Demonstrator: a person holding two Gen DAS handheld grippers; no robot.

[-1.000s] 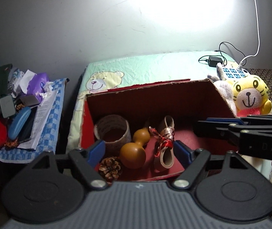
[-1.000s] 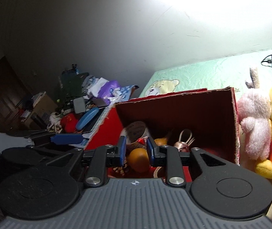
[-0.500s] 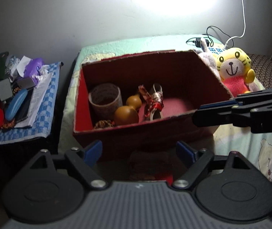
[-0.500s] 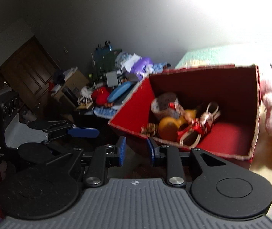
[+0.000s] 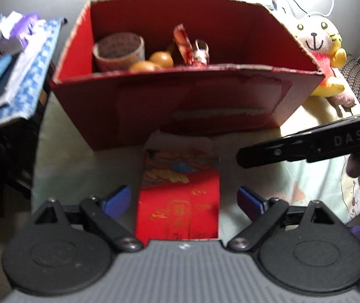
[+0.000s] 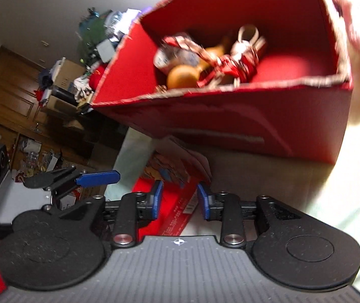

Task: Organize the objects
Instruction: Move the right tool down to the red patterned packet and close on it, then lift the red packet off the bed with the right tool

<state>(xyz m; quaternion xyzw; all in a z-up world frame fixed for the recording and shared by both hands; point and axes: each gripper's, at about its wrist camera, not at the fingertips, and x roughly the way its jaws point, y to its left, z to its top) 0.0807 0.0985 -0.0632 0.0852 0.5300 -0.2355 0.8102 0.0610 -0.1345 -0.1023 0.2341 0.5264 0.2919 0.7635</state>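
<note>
Left gripper (image 5: pixel 183 200): fingers spread wide and just been opening, empty, sitting either side of the red envelope (image 5: pixel 178 197) at lower centre of its frame, not touching it.
Right gripper (image 6: pixel 178 199): fingers partly apart, also just been opening, nothing pinched, envelope under the gap.
Red envelope: flat on the bed (image 5: pixel 313 176), just in front of the red box (image 5: pixel 187 106).
Red box: upper half of both frames, holding a wooden gourd (image 5: pixel 158 59), a tape roll (image 5: pixel 118 50) and ribbon stuff.
Tiger plush (image 5: pixel 318 48): upper right, beside the box.

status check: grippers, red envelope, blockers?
Left gripper open, jaws just widening astride the red envelope. Right gripper open above it, widening too. Red box behind; nothing blocking.
</note>
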